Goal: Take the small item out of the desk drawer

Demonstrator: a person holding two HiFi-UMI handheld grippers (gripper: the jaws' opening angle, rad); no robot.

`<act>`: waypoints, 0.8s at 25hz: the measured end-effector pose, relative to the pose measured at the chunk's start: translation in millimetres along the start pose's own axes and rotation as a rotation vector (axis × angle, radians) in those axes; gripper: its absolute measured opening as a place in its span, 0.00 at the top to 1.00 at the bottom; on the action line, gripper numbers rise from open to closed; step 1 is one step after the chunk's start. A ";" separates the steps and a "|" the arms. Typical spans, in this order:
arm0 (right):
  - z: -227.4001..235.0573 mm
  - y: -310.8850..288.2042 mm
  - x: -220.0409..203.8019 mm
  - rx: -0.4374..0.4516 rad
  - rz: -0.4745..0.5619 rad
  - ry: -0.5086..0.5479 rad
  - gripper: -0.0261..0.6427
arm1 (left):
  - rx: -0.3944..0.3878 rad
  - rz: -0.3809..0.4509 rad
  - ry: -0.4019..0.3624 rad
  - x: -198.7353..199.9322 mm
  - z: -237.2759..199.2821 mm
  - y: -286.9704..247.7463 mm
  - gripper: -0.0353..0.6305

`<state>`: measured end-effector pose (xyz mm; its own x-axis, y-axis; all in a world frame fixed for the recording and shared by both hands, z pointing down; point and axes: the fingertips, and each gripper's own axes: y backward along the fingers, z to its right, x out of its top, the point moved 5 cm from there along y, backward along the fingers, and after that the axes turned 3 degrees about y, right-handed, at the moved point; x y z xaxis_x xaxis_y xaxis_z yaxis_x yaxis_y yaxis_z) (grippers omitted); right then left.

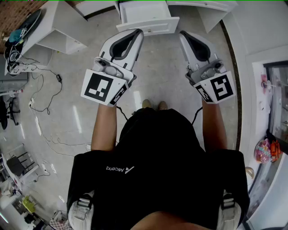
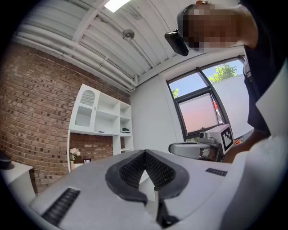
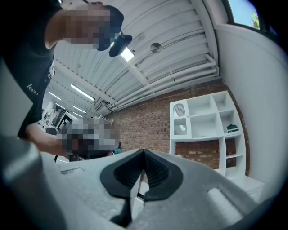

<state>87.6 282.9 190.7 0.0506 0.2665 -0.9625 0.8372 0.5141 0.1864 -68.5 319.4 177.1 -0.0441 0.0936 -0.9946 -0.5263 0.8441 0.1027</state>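
Head view, white drawer [image 1: 148, 26] open toward person [image 1: 157, 170], long axis left-right

Pale floor [image 1: 157, 67], white desk [image 1: 204, 5], trailing cables [image 1: 59, 80]

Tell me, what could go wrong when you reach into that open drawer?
1. Both pairs of jaws are shut. The left hand-held gripper and the right hand-held gripper would probably push a small item around rather than grab it, unless one opens first.
2. The drawer sticks out just ahead of the left tip, so that tip could bump the drawer's front.
3. The head view shows no small item inside, so the reach may be a blind one.
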 end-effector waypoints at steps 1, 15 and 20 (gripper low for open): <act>0.3 -1.1 -0.2 0.000 0.003 -0.005 0.96 | 0.001 -0.001 0.001 -0.6 -1.8 -0.2 0.95; -4.7 -35.6 -10.2 -0.042 -0.019 0.000 0.96 | -0.006 -0.015 0.006 -11.4 -53.6 9.0 0.95; -7.5 -45.2 -21.5 -0.078 -0.041 0.008 0.96 | -0.022 -0.034 0.008 -24.7 -75.5 10.9 0.95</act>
<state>44.6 260.1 204.4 0.0123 0.2501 -0.9682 0.7936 0.5866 0.1616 -137.3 286.4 201.9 -0.0321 0.0607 -0.9976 -0.5459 0.8351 0.0684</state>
